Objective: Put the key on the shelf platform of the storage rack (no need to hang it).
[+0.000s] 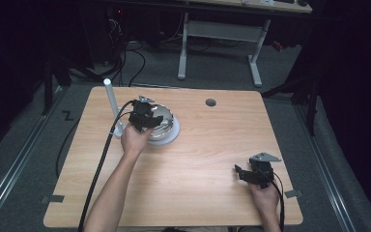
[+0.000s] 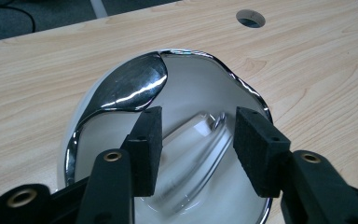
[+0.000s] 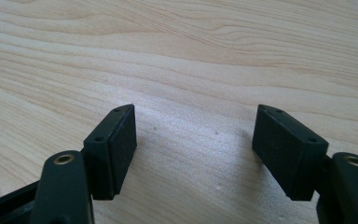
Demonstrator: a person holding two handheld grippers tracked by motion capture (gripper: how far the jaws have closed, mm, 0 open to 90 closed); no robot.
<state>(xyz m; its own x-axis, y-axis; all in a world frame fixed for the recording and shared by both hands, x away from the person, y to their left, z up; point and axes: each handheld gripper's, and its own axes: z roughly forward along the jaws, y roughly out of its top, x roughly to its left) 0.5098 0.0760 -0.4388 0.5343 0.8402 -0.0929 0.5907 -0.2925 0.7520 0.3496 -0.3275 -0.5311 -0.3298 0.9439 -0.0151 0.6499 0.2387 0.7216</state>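
While the left gripper (image 1: 147,118) hangs over the steel bowl (image 2: 200,88) at about ten o'clock on the wooden table (image 1: 207,145), its jaws stand apart with nothing pinched between them. In the left gripper view a metal spoon (image 2: 130,86) leans against the bowl's inner wall at roughly eleven o'clock, its own bowl end up by the rim and its handle running down toward the bottom. My guess is it was just let go in there, since the pads sit either side of the handle without touching it. That bowl rests on a white plate (image 1: 170,139), probably so the stack stays put. A white upright post (image 1: 111,104) stands just beside it at nine o'clock.

Down at four o'clock the right gripper (image 1: 241,173) is released too, jaws wide over bare wood, parked out of the way. There's a cable hole (image 1: 210,102) at twelve o'clock.
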